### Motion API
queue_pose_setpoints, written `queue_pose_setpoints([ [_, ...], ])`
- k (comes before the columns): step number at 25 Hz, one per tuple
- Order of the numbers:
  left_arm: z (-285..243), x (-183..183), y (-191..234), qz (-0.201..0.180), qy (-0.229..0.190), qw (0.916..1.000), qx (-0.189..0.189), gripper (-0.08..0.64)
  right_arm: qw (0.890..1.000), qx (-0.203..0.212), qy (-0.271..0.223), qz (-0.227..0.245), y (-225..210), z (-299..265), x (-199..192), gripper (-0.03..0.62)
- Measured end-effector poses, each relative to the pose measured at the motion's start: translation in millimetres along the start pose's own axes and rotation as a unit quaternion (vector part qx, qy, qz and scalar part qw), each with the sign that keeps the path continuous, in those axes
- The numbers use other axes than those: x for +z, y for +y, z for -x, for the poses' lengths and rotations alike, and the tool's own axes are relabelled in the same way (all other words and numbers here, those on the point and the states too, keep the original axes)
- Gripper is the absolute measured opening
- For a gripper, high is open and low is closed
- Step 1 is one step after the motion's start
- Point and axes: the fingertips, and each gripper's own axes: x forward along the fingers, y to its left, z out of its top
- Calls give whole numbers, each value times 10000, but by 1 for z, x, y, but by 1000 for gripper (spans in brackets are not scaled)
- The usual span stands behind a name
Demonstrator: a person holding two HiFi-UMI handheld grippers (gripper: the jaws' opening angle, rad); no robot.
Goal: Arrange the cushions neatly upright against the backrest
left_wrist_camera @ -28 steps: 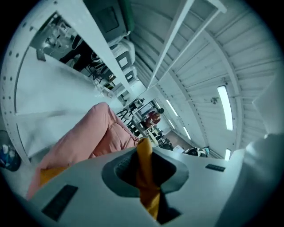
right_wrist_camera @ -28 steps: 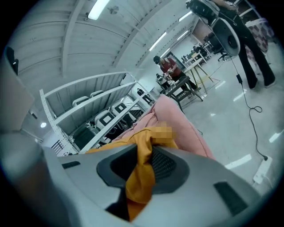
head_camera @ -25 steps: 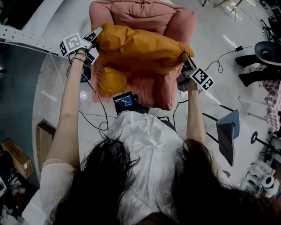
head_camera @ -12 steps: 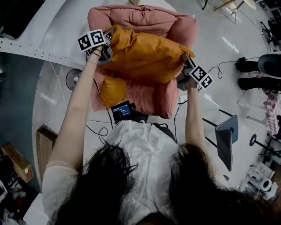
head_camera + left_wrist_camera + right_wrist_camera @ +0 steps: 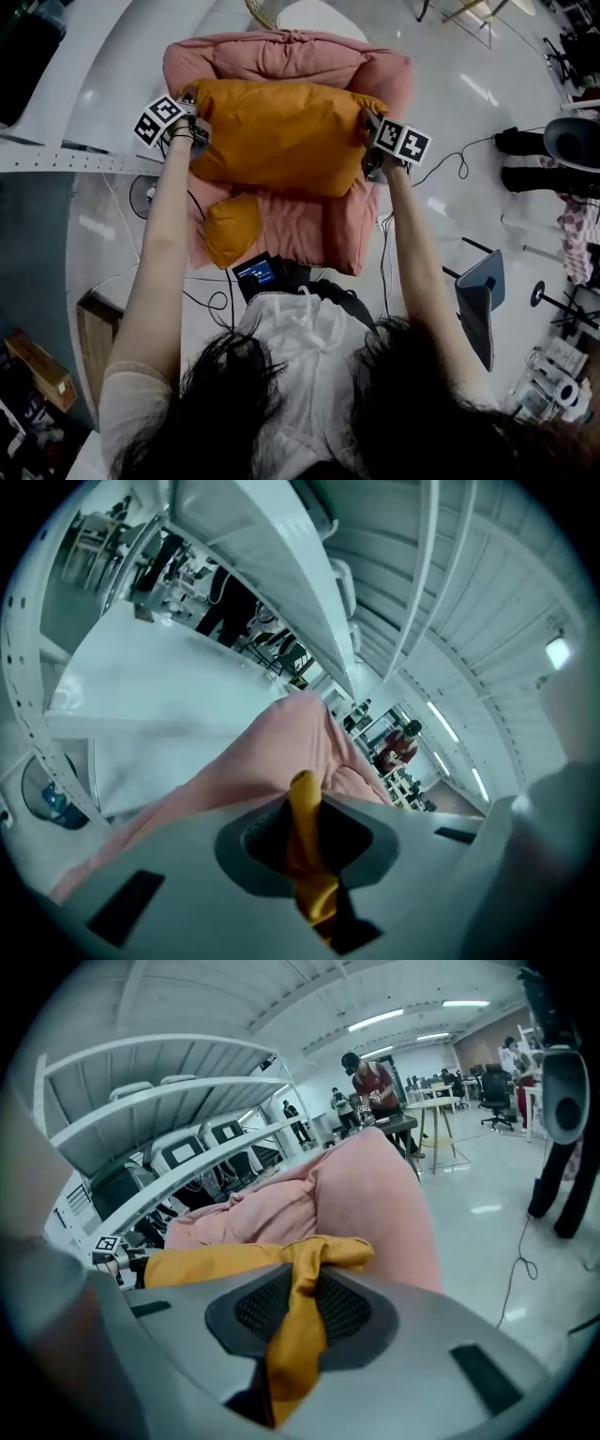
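A large orange cushion hangs stretched between my two grippers over the seat of a pink armchair, close in front of its backrest. My left gripper is shut on the cushion's left corner; the pinched orange fabric shows between its jaws. My right gripper is shut on the right corner, with orange fabric bunched between its jaws. A smaller orange cushion lies on the seat's left front, against the armrest.
Cables trail on the glossy floor around the chair. A small screen device sits at the chair's front. A white shelf rail runs at the left. A blue chair stands at the right.
Both grippers carried the large cushion away from me toward the backrest and levelled it. The left gripper went further and lower. The small cushion stayed on the seat.
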Motion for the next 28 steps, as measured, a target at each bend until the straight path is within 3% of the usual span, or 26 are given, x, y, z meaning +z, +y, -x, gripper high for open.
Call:
queue_pose_setpoints([
  [3,-12,1,5,343,62,9994,-32,60,9997,-76,161,145,-8,-21,1,89],
  [10,-34,-1,15,548,72,9985,56,60,9994,-244,231,124,-21,-58,0,89],
  [14,-36,1,13,515,107,9986,87,61,9992,-380,55,121,-20,-55,2,91],
  [18,-29,3,9,664,237,9975,-73,68,9997,-182,-100,92,-15,-37,3,97],
  [20,-25,9,1,818,248,9958,-327,108,9999,-37,-160,-9,-14,-24,6,121],
  [22,-15,20,-12,859,48,9938,-701,211,9998,91,-186,-31,-14,-12,8,163],
  [24,1,32,-23,582,-237,9935,-951,276,9997,160,-155,90,-13,1,7,209],
  [28,46,44,-39,-395,-495,9910,-1176,281,9987,363,-360,37,-9,35,3,213],
])
